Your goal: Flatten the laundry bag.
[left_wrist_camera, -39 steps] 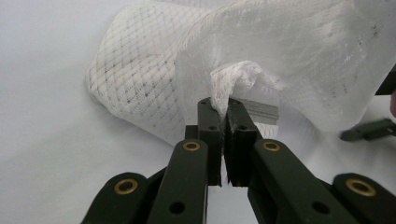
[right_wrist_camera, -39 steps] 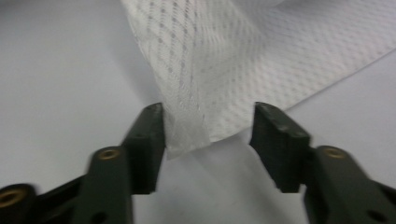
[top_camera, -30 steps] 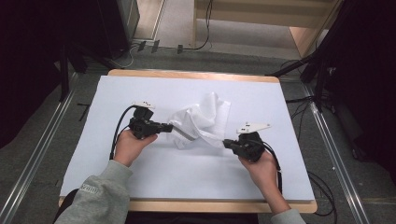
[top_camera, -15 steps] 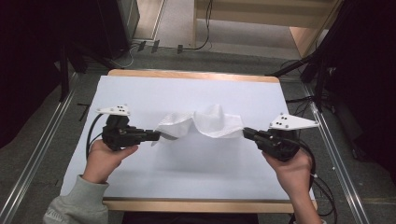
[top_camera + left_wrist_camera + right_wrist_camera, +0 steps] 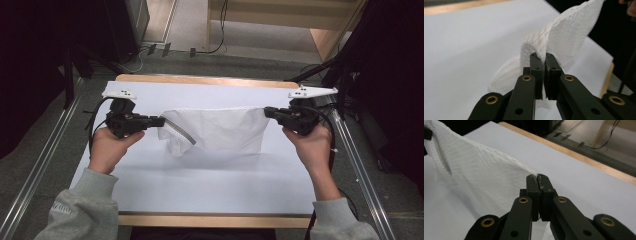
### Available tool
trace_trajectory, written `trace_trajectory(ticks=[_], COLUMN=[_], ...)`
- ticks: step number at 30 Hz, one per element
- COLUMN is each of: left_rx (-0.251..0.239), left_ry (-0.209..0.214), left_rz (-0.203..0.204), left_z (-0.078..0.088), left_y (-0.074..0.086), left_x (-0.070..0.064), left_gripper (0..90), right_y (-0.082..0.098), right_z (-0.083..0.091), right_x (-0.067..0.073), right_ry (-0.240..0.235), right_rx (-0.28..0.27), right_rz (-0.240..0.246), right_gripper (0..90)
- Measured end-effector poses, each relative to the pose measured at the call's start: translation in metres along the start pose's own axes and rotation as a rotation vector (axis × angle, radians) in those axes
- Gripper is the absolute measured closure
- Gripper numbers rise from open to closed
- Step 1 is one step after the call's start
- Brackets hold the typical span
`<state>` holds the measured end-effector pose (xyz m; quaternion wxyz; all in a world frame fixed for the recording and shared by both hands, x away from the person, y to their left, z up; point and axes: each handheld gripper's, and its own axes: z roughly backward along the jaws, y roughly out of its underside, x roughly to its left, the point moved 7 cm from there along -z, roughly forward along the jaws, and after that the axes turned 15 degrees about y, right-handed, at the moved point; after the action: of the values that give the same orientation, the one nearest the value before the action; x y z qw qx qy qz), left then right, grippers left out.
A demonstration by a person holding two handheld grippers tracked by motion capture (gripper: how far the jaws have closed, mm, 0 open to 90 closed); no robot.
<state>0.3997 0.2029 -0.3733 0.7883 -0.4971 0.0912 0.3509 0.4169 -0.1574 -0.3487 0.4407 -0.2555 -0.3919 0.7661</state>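
grippers point(image 5: 162, 120) point(image 5: 266, 112) at mesh cloth point(image 5: 215, 131) corners

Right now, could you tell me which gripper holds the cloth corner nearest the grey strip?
The left gripper: the grey strip on the cloth starts beside it, far from the right gripper.

Cloth point(image 5: 215, 131) spans between left gripper point(image 5: 161, 120) and right gripper point(image 5: 267, 112).

Pinched cloth point(image 5: 564, 32) corners hidden between shut fingers point(image 5: 536, 72); far end cropped by top edge beyond fingers; lower hem lost below fingers point(image 5: 534, 192); weave blurred nearest them.
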Motion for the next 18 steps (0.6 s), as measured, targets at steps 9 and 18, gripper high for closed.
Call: trace_trajectory(ticks=[9, 18], left_rx=[0.07, 0.068], left_ry=[-0.045, -0.074], left_rz=[0.103, 0.204], left_z=[-0.034, -0.05], left_y=[0.009, 0.026], left_x=[0.069, 0.113], left_gripper=[87.8, 87.7], right_y=[0.018, 0.02], right_z=[-0.085, -0.108], right_x=[-0.022, -0.035], right_ry=[-0.013, 0.038], right_rx=[0.118, 0.088], right_rz=[-0.079, -0.153], right_gripper=[90.0, 68.2])
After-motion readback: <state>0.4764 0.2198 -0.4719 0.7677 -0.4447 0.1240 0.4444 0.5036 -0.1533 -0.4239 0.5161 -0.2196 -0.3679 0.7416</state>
